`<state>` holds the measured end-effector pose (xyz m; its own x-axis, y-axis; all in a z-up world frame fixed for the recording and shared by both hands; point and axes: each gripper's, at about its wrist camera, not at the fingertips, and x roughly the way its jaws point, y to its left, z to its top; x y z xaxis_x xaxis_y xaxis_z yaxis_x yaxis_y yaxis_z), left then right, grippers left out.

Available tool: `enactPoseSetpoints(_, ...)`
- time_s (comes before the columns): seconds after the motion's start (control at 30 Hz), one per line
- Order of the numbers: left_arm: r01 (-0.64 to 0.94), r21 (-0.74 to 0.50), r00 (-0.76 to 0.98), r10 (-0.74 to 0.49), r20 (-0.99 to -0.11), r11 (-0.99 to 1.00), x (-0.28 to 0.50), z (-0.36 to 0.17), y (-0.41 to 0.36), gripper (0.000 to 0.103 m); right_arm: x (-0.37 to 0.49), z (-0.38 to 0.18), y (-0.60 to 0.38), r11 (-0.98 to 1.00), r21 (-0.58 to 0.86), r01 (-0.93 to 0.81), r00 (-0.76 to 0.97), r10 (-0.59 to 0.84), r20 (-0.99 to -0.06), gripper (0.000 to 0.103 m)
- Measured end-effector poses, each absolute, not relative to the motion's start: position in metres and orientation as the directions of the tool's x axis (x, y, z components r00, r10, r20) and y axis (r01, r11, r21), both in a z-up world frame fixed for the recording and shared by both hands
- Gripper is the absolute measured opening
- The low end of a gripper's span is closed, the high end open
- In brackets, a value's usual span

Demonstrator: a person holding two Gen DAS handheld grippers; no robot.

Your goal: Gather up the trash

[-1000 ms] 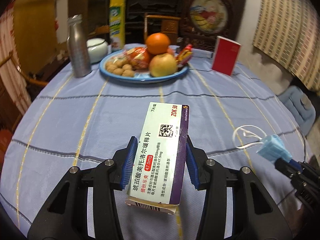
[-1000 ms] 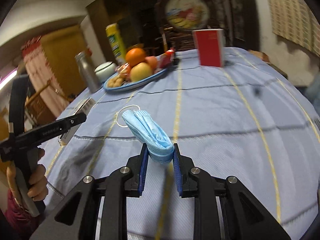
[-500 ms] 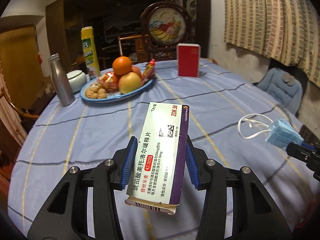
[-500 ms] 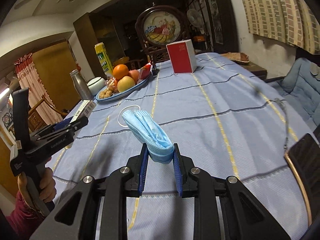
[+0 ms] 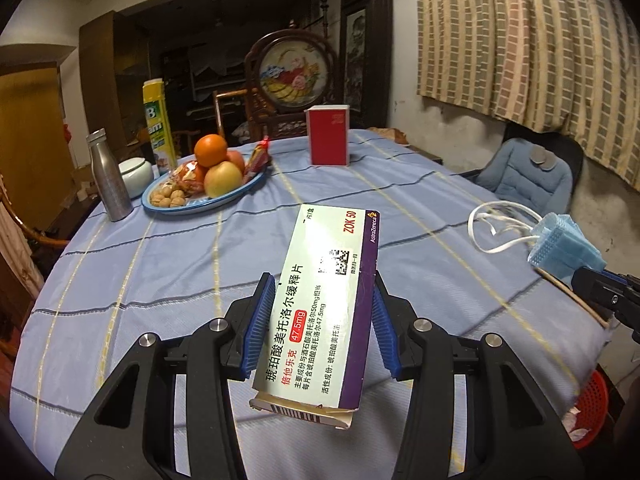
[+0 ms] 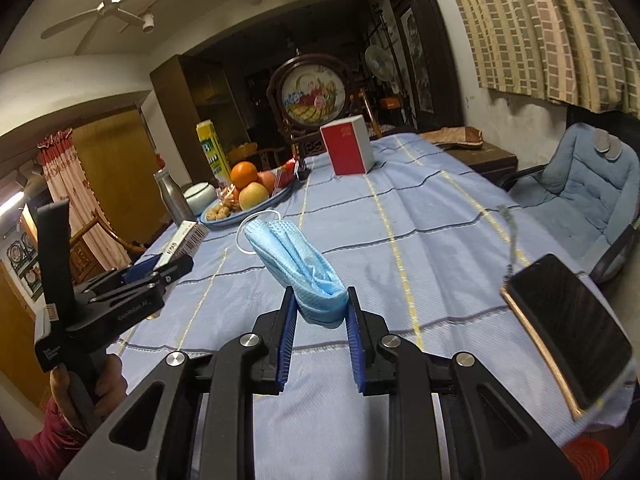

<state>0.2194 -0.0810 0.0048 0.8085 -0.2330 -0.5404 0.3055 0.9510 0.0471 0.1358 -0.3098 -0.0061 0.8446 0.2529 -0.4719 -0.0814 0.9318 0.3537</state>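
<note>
The left tongs (image 5: 320, 320) are gripping a medicine box (image 5: 326, 300) while the right tongs (image 6: 320, 320) are pinching a blue face mask (image 6: 296, 264) above the table (image 6: 420, 232)

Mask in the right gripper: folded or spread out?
Folded. The mask is bunched into a narrow strip, pinched in the right gripper, ear loop hanging free.

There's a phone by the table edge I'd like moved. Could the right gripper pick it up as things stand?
Probably not yet. The right gripper is shut on the mask, so its fingers are full. The phone lies close on its right, with nothing between them.
</note>
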Motion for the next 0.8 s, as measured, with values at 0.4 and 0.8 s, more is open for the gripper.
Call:
enactPoseSetpoints(0.4, 0.381, 0.063, 0.829, -0.310, -0.465, 0.923, 0.139, 0.030, -0.125, 0.048, 0.036, 0.017, -0.348, 0.926, 0.372, -0.059, 0.910, 0.204, -0.362, 0.024)
enactPoseSetpoints(0.8, 0.429, -0.005, 0.707, -0.340, -0.620, 0.903, 0.138, -0.008, -0.135, 0.068, -0.030, 0.014, -0.373, 0.919, 0.392, -0.047, 0.932, 0.181, -0.313, 0.024)
